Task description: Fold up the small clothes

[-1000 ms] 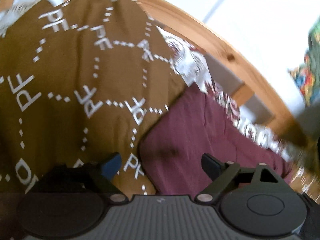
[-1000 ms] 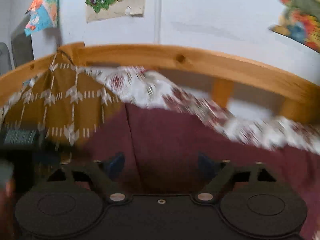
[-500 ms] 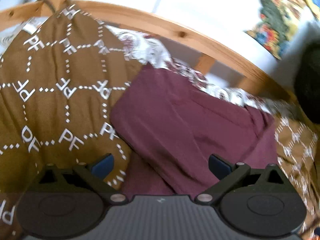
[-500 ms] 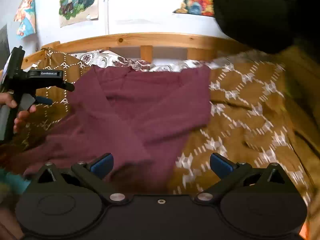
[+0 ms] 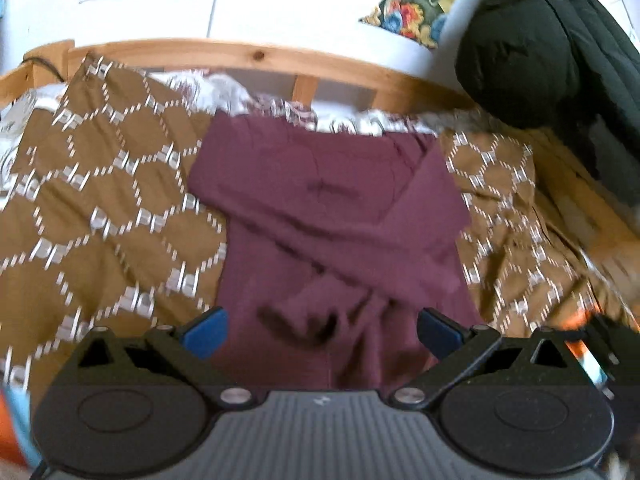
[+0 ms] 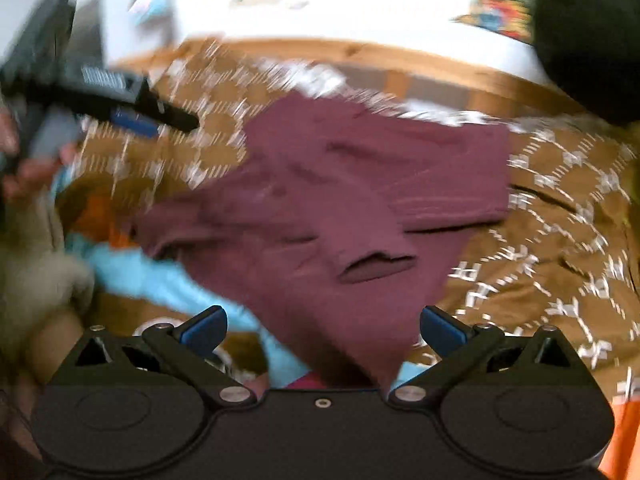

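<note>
Left wrist view first: the left gripper (image 5: 318,330) hangs over the bed with its blue-padded fingers (image 5: 204,330) spread wide apart, nothing pinched between them. Dead centre lies the maroon long-sleeved top (image 5: 320,200), spread on the brown bedspread with white hexagon pattern (image 5: 100,208), both sleeves crossed over its front, one cuff ending just above the gap between the fingers at 6 o'clock. Up at 12 o'clock runs the pine bed rail (image 5: 256,56); at 2 o'clock a dark green padded jacket (image 5: 560,52) bulges in, with a colourful poster (image 5: 412,8) beside it on the white wall. Over to the right wrist view, heavily blurred: the right gripper (image 6: 322,328) also has its fingers (image 6: 442,328) standing wide, gripping nothing, the top's hem just ahead of them. The same top (image 6: 340,200) fills the middle. At 10 o'clock the left gripper (image 6: 132,116) shows, carried by a hand (image 6: 28,160). At 8 o'clock light blue cloth (image 6: 160,276) peeks from under the top, orange fabric (image 6: 100,216) beside it.
</note>
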The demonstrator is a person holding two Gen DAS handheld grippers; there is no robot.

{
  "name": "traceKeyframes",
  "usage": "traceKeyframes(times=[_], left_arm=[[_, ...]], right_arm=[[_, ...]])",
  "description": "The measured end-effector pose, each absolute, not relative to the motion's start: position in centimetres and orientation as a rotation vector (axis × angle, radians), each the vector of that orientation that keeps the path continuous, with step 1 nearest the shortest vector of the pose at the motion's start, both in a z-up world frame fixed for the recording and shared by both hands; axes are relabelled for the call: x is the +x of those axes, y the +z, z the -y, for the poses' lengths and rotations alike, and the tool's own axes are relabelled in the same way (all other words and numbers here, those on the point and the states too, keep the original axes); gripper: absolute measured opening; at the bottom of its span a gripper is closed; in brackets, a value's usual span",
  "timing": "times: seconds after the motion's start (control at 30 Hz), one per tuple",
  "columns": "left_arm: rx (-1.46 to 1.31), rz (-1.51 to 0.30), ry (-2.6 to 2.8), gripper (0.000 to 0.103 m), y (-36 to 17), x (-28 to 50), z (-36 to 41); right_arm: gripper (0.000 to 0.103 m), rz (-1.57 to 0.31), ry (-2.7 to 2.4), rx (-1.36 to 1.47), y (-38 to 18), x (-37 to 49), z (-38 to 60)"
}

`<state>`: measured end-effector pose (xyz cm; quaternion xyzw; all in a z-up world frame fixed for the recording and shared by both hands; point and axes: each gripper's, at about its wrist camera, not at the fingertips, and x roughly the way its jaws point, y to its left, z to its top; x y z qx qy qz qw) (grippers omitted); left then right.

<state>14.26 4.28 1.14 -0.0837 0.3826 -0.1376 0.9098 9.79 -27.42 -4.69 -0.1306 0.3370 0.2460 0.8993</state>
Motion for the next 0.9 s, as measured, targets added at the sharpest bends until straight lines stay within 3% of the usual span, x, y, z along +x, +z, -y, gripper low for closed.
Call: traceKeyframes(times=[0.23,0.5,0.73,0.9], left_arm=[[-0.018,-0.779,-0.331,0.102,-0.6,10.0,-3.1],[0.128,-0.832,-0.284,0.102,-2.2,10.3,-0.8],[0.164,-0.902,-0.265,0.102,-3.3,11.3,-0.2],[0.186,-0.925,-0.293,0.102,-3.7,11.6,0.6]], right_arm=[[0.102,-0.729,0.521,-0.493,-7.1,10.6,22.3],[0.102,-0.745,0.478,-0.442,-8.8,12.0,21.9],[0.079,-0.703,0.456,-0.326,-8.6,13.0,23.0],[0.081,-0.699,0.478,-0.307,-8.5,12.7,22.9]])
